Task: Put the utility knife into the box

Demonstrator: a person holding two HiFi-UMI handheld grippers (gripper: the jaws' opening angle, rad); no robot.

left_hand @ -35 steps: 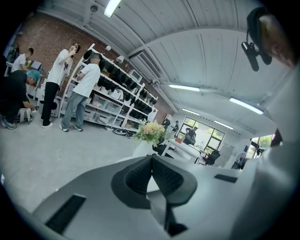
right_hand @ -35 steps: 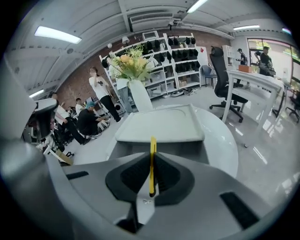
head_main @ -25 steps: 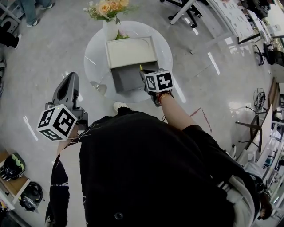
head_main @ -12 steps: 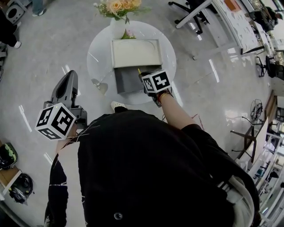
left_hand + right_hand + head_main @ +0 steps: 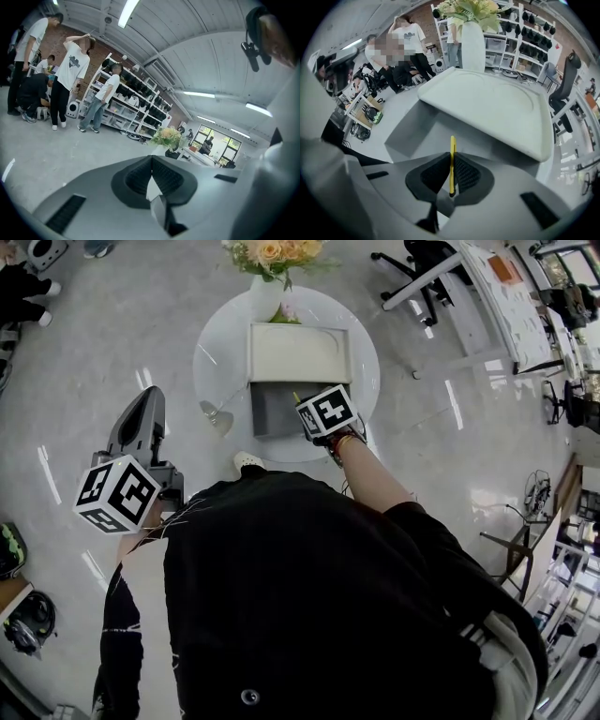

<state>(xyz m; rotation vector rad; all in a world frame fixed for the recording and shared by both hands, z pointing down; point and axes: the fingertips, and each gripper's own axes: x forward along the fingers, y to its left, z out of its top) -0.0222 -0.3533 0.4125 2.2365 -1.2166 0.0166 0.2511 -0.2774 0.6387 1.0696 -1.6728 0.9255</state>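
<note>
A thin yellow utility knife (image 5: 452, 164) stands on edge, clamped between the jaws of my right gripper (image 5: 453, 157), its tip poking out over the grey box (image 5: 426, 129). In the head view the right gripper (image 5: 307, 405) hovers over the near right part of the open grey box (image 5: 272, 409), whose white lid (image 5: 298, 352) is folded back. A sliver of the yellow knife (image 5: 296, 397) shows past the marker cube. My left gripper (image 5: 142, 423) is held off the table at the left, shut, with nothing between its jaws (image 5: 151, 159).
The box sits on a round white table (image 5: 352, 320) with a white vase of flowers (image 5: 267, 292) at the far edge. Several people (image 5: 70, 79) stand by shelving. An office chair (image 5: 567, 89) and desks (image 5: 469, 287) lie to the right.
The head view has shifted, so the table sits slightly further right and higher. My right gripper has stayed over the box with the knife. The left gripper has barely moved.
</note>
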